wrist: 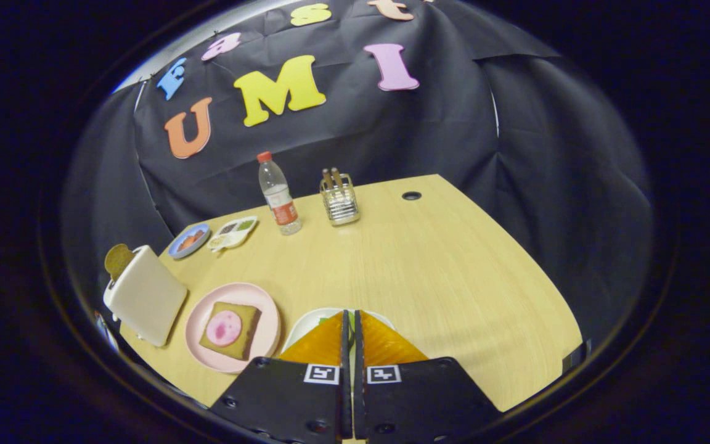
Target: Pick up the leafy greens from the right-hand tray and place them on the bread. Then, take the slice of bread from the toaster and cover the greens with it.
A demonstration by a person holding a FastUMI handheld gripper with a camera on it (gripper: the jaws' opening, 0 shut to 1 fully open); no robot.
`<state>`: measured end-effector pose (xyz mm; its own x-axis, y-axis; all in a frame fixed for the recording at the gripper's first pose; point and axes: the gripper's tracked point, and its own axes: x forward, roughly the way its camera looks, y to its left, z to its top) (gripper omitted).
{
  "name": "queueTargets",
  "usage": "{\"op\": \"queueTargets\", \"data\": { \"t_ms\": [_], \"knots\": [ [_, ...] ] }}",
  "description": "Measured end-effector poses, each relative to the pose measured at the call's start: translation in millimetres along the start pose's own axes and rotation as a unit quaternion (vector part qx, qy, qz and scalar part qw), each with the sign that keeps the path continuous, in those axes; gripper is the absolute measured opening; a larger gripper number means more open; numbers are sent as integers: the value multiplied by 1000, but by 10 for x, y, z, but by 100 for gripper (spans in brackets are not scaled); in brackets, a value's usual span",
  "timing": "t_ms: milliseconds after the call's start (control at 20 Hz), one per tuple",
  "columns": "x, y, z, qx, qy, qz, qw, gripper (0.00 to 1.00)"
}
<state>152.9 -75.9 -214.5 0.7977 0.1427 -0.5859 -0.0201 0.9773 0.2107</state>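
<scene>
**Leafy greens pinched at the white tray; bread waiting on pink plate**

Leafy greens [350,338] show as a thin green sliver in the narrow gap between the two fingers, directly over the white tray [312,320] that lies under the fingertips. The claw [350,320] is drawn nearly together, both fingers appearing to press on that sliver. How much of the greens is held cannot be told, as the fingers cover most of the tray.

Left of the claw, close beside the tray, sits a pink plate [204,311] on the wooden table [441,271]. On it lies a brown bread slice [245,327] with a round pink topping [224,327] resting on its middle.

Further left stands a white toaster [145,299], tilted in the view, with a second bread slice [117,259] sticking out of its top.

Beyond the fingers, toward the back of the table, are a blue plate [188,240] with orange food, a small divided dish [233,233], an upright water bottle [278,194] with a red cap, and a wire holder [339,198] with two wooden handles standing in it. These are well apart from the claw.
</scene>
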Motion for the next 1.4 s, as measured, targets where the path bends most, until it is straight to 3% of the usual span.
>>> {"op": "queueTargets", "data": {
  "t_ms": [700,1050,1400],
  "knots": [
    [-307,804,453,-36,-39,37,998,2],
    [-359,1630,448,-84,-43,64,994,2],
    [-223,2551,198,-96,-29,119,988,2]
  ]
}}
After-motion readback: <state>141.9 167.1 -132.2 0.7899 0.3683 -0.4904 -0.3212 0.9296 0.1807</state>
